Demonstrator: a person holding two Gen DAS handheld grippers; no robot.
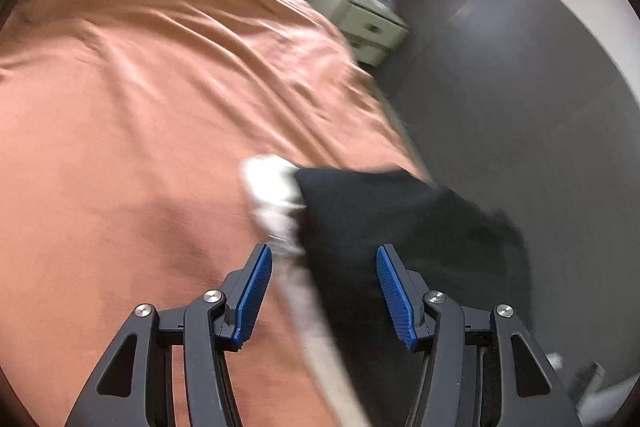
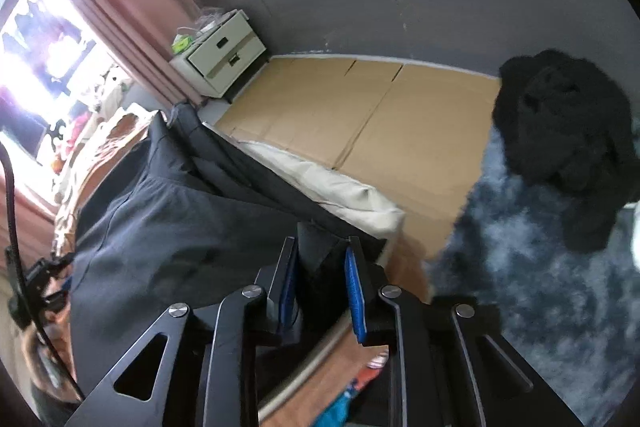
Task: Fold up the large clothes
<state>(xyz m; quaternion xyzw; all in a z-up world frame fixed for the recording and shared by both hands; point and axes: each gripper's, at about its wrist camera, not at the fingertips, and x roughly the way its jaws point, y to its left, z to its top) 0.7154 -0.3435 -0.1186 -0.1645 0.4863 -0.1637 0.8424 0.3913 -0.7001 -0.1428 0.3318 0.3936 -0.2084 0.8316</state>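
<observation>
Right wrist view is showing the right claw (image 2: 320,259) gripping the dark garment (image 2: 168,211); the left claw (image 1: 323,267) is gaping wide over the bed (image 1: 140,115).

Dark garment (image 2: 168,223), a large piece of charcoal-to-black cloth, lifted and draped in broad folds, with a seam or pleat line crossing its upper part; one edge runs between the right gripper's fingers. In the left wrist view the same garment (image 1: 400,219) shows as a blurred black mass at the bed's edge, beside a blurred white patch whose nature cannot be told.
</observation>
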